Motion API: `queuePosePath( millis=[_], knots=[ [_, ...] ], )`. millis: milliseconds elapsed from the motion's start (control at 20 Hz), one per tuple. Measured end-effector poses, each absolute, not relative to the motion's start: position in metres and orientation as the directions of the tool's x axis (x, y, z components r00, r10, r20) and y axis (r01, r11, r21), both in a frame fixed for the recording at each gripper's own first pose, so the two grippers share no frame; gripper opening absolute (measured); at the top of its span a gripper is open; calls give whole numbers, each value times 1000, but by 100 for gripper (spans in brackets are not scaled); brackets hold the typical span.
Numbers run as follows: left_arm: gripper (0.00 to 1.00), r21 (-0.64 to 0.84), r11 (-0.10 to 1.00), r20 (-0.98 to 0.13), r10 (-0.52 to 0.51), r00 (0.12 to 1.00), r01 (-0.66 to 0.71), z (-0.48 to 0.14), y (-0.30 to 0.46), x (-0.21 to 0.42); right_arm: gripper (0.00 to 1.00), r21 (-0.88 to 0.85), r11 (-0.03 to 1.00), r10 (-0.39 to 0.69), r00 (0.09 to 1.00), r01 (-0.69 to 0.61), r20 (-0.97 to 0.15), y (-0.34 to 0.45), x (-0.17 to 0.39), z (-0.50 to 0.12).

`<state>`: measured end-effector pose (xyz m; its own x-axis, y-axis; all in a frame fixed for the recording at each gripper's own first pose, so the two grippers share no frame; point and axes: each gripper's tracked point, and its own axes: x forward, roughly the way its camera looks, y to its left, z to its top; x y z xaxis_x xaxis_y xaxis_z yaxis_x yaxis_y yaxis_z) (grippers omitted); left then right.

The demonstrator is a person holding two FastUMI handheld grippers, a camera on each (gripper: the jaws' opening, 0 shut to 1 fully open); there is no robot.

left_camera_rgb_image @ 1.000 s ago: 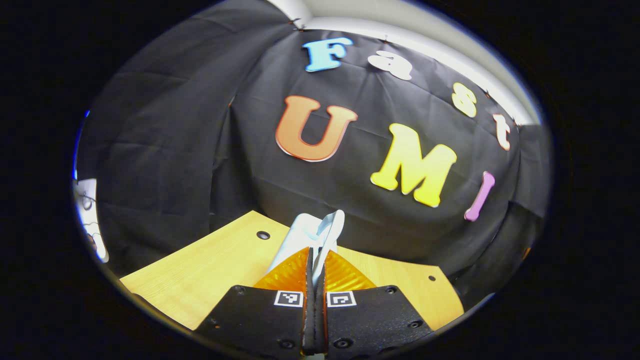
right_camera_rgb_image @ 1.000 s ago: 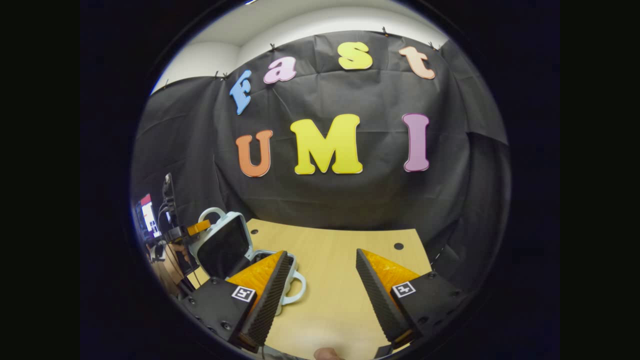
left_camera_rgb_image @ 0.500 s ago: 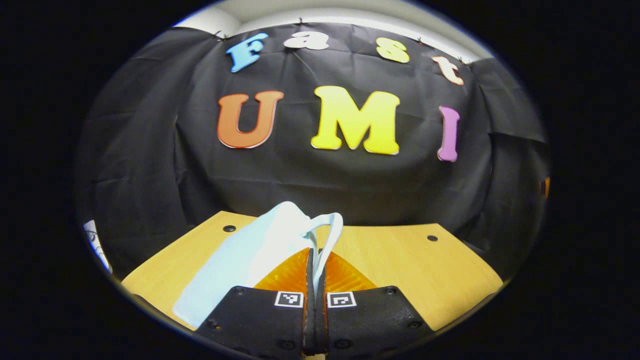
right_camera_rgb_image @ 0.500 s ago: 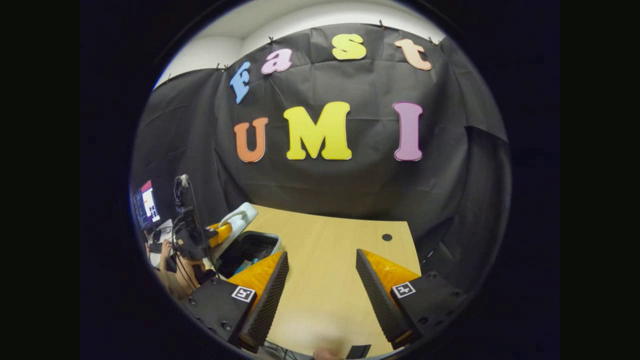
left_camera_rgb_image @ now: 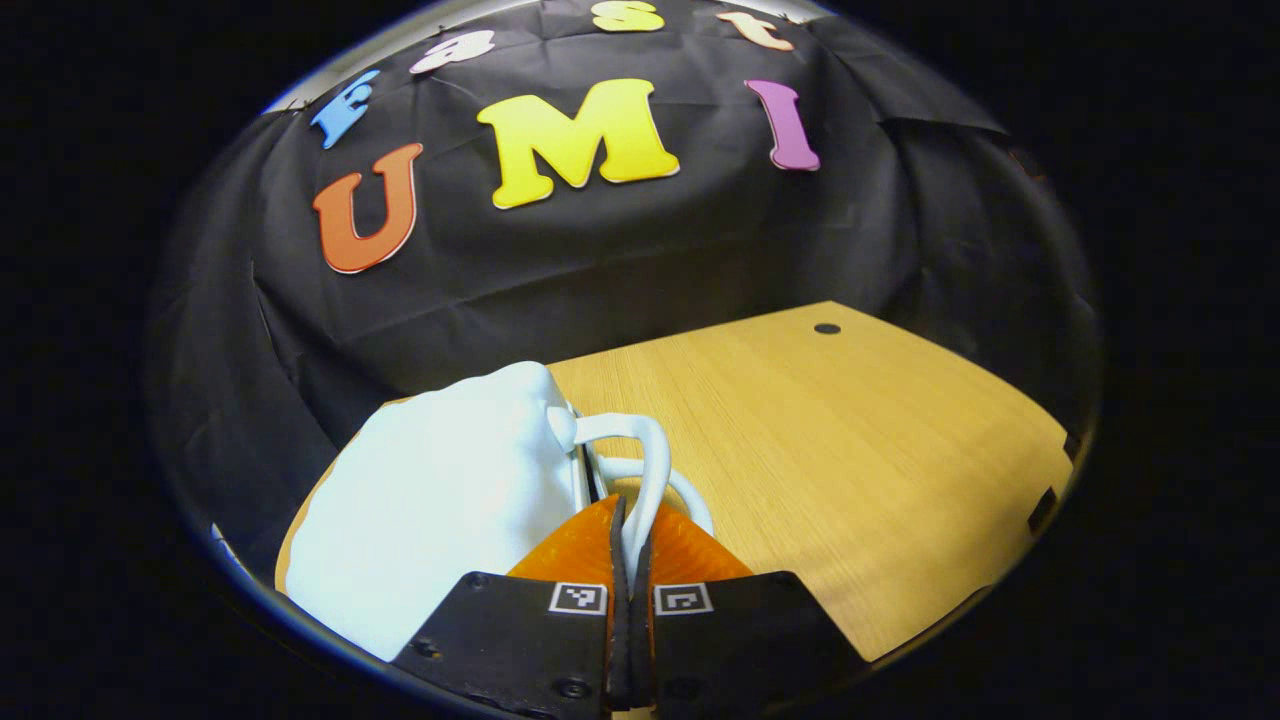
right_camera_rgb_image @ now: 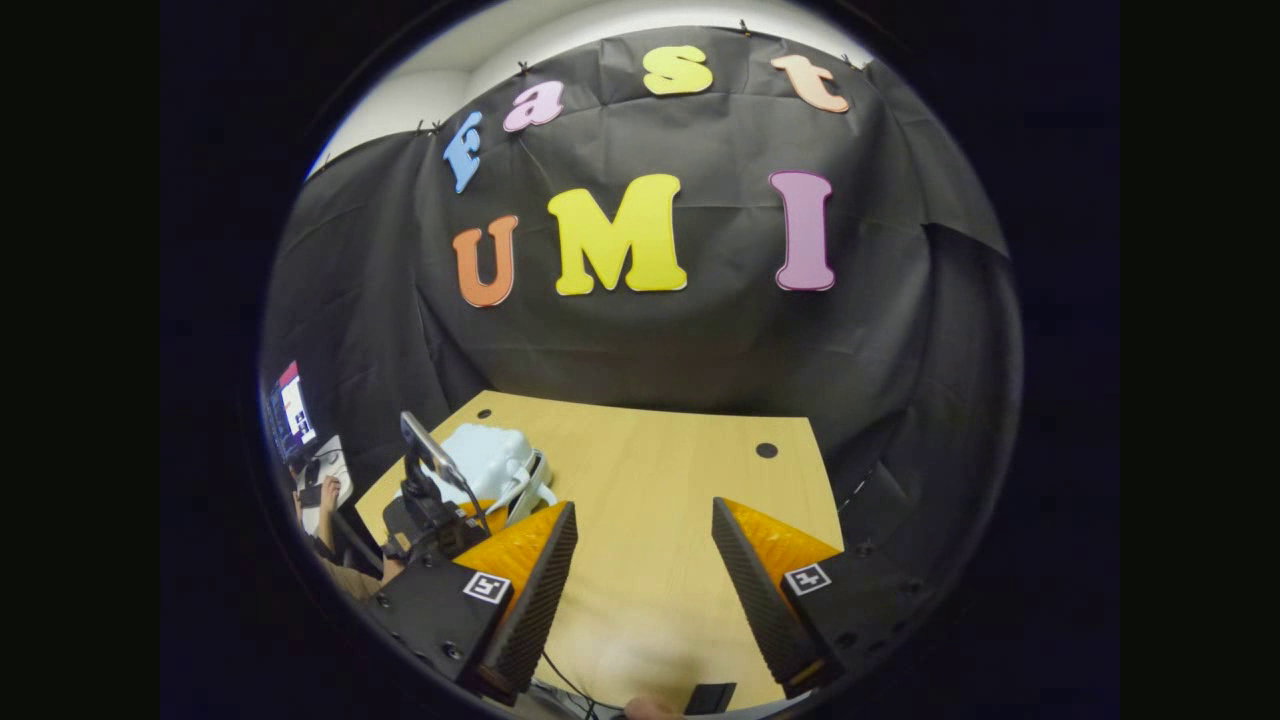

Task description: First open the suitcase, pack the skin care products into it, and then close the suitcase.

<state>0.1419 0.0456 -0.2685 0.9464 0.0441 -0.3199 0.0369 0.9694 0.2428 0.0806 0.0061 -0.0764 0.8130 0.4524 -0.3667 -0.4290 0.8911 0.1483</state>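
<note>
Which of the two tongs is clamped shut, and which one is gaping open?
The left tongs are shut, pinching the suitcase's pale handle. The right tongs gape wide open over the bare wooden table, holding nothing.

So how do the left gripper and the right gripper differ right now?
The left gripper is shut, its fingers pinching the thin white handle of the pale blue hard-shell suitcase. The right gripper is open and holds nothing. The left sits at the suitcase; the right hangs apart over bare wooden table.
</note>
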Motion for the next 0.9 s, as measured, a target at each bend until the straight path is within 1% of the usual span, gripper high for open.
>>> queuePosePath(
  millis=[100, 150, 200, 250, 300, 350, 400, 450, 500, 550, 600, 700, 800, 900],
  knots=[
    [4, 313, 949, -320, 63, 945, 43, -270, 49, 143, 81, 159, 895, 446, 817, -418, -366, 9, 85, -76],
    [4, 315, 948, -317, 69, 946, 36, -271, 50, 142, 76, 166, 894, 447, 816, -415, -367, 12, 88, -75],
    [4, 299, 954, -320, 72, 945, 29, -272, 48, 143, 81, 167, 896, 444, 815, -412, -372, 14, 89, -75],
    [5, 281, 959, -324, 68, 944, 27, -273, 45, 144, 81, 168, 897, 441, 816, -408, -374, 15, 91, -73],
    [11, 266, 963, -334, 63, 941, 30, -275, 43, 145, 81, 173, 899, 438, 820, -402, -369, 17, 94, -70],
    [18, 239, 969, -350, 33, 936, 55, -274, 34, 144, 81, 178, 901, 434, 825, -396, -363, 18, 96, -65],
    [34, 218, 973, -354, 6, 935, 76, -273, 28, 144, 80, 180, 904, 427, 832, -387, -354, 19, 98, -61],
    [39, 185, 978, -356, -28, 934, 100, -272, 19, 146, 80, 179, 908, 419, 840, -380, -345, 20, 99, -55],
    [63, 166, 980, -351, -47, 935, 111, -269, 13, 146, 80, 173, 912, 409, 848, -371, -336, 21, 101, -50],
    [69, 153, 980, -349, -67, 935, 127, -268, 6, 145, 80, 168, 915, 402, 854, -367, -329, 22, 102, -45],
    [87, 157, 980, -343, -61, 937, 121, -264, 6, 146, 80, 159, 919, 393, 861, -360, -323, 23, 102, -42],
    [100, 129, 985, -333, -63, 941, 111, -252, 7, 146, 81, 139, 929, 369, 878, -342, -306, 24, 103, -33],
    [99, 72, 993, -288, -71, 955, 95, -225, 10, 141, 81, 112, 941, 337, 899, -318, -279, 24, 102, -24],
    [99, 40, 998, -249, -29, 968, 40, -192, 29, 127, 81, 73, 955, 296, 925, -287, -239, 26, 100, -15]
  ],
)
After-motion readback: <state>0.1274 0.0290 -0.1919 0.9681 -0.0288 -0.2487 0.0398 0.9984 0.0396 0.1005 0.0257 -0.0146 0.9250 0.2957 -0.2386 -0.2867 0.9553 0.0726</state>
